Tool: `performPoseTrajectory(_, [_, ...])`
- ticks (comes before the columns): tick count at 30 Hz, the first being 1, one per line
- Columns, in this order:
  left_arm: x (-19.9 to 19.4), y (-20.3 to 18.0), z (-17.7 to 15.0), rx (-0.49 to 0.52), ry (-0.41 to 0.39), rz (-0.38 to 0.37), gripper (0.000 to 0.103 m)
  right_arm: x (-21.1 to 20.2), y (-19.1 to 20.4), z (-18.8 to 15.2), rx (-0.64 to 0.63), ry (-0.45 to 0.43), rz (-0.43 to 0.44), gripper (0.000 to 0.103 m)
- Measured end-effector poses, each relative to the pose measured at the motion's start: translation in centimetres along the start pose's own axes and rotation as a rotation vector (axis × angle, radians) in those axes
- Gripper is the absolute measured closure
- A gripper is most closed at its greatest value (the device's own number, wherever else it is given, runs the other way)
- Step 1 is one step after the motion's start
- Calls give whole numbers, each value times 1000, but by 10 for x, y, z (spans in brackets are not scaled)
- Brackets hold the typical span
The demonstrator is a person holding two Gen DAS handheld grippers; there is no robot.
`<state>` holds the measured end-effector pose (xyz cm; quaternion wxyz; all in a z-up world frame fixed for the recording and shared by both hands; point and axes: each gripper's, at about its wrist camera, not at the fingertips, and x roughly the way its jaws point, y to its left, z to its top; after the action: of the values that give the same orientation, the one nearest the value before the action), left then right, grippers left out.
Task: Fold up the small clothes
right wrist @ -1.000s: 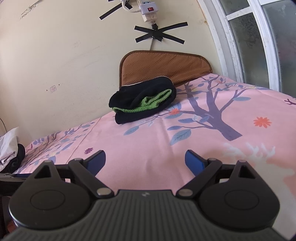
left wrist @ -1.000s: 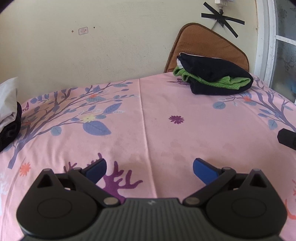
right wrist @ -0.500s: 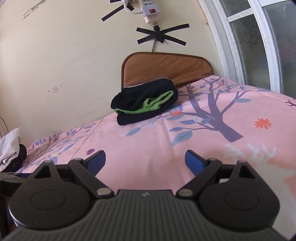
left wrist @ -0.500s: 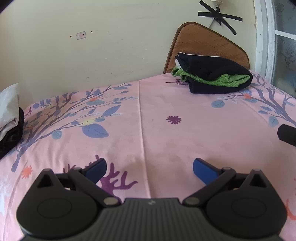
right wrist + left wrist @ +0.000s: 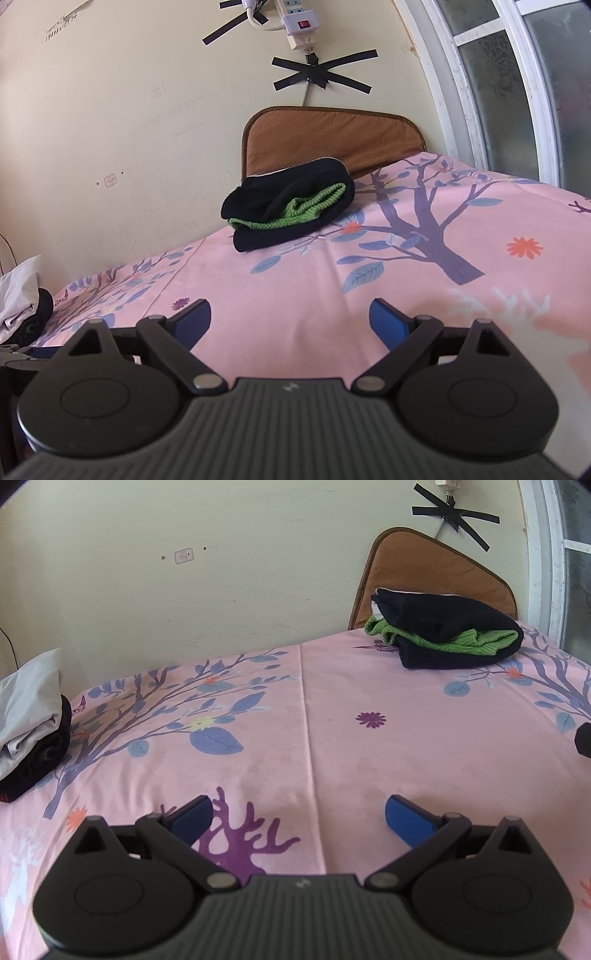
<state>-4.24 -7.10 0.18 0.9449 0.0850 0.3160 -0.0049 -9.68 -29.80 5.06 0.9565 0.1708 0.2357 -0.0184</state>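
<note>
A folded pile of black and green clothes (image 5: 447,635) lies at the far right of the pink flowered tablecloth (image 5: 332,746); it also shows in the right wrist view (image 5: 291,210). A second pile of white and black clothes (image 5: 31,723) sits at the left edge, and shows in the right wrist view (image 5: 24,306). My left gripper (image 5: 297,814) is open and empty, low over the cloth's near middle. My right gripper (image 5: 290,317) is open and empty over the cloth, well short of the black and green pile.
A brown cushion (image 5: 332,140) leans on the cream wall behind the black and green pile. A power strip (image 5: 295,22) and black tape hang above it. A window frame (image 5: 491,92) runs along the right side. A tip of the other gripper (image 5: 583,738) shows at the right edge.
Both views have tilted slightly downward and shifted a little. Both grippers stay open and empty, and the clothes piles have not moved.
</note>
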Motion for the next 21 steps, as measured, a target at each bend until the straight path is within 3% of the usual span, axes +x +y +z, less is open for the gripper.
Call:
performPoseTrajectory(13, [1, 1, -1, -10, 10, 35, 0, -2, -1, 0, 4, -8, -2, 9])
performPoseTrajectory(21, [4, 7, -1, -31, 25, 10, 0, -2, -1, 0, 4, -7, -1, 9])
